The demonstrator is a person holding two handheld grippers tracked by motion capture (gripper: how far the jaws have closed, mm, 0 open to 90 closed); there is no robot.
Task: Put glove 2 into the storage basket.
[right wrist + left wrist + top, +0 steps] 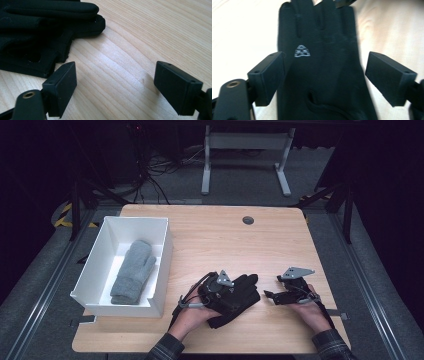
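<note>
A black glove lies flat on the wooden table near its front edge, fingers pointing away and to the right. My left gripper hovers right over it, held by a hand. In the left gripper view the glove, with a small grey logo, lies below and between the jaws of that gripper, which stand wide apart without touching the fabric. My right gripper sits just right of the glove, pointing left at it. In the right gripper view this gripper is open over bare wood, with the glove ahead to the left.
A white box stands at the table's left with a grey mitten lying inside. A round grommet sits near the far edge. Beyond the table are a dark floor, cables and a white desk frame.
</note>
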